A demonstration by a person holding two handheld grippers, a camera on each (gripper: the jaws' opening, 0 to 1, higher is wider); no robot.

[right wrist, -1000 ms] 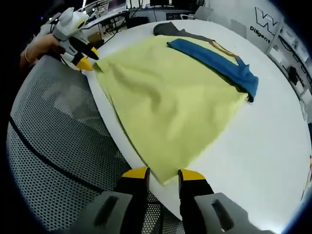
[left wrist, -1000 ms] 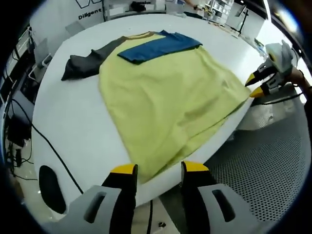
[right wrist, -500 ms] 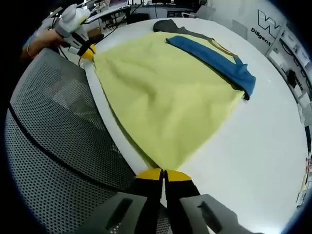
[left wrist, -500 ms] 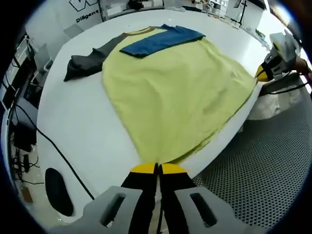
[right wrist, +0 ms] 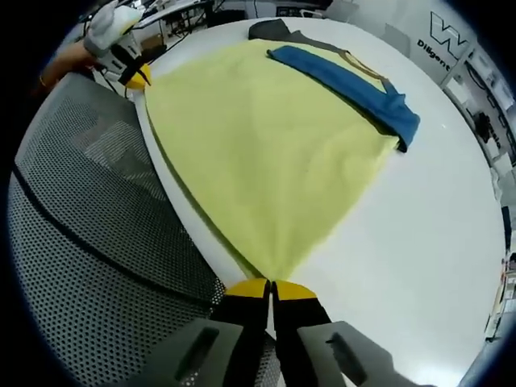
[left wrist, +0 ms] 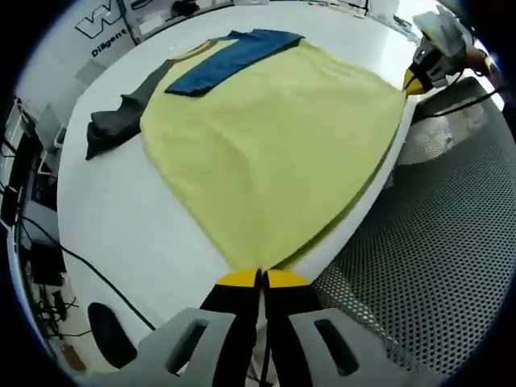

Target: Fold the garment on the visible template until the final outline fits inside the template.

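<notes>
1. The left gripper [left wrist: 260, 279] has its yellow-tipped fingers [left wrist: 239, 280] pressed together on one bottom corner of the yellow garment [left wrist: 274, 137], right at the edge of the white bench [left wrist: 121, 218].
2. The right gripper [right wrist: 270, 288] likewise has its fingers [right wrist: 294, 290] clamped on the opposite bottom corner of the garment, so the hem runs stretched along the bench edge between the two grippers.
3. The garment lies spread flat on the bench, with a blue sleeve [left wrist: 230, 60] folded across its far end and a dark grey sleeve [left wrist: 121, 121] trailing off to one side.
4. The left gripper view shows a black cable [left wrist: 76, 258] and a dark oval opening [left wrist: 113, 347] on the bench beside the garment.
5. The right gripper view shows a wide stretch of perforated grey mesh [right wrist: 89, 242] below the bench edge and a person's hand [right wrist: 68, 60] holding the left gripper.
</notes>
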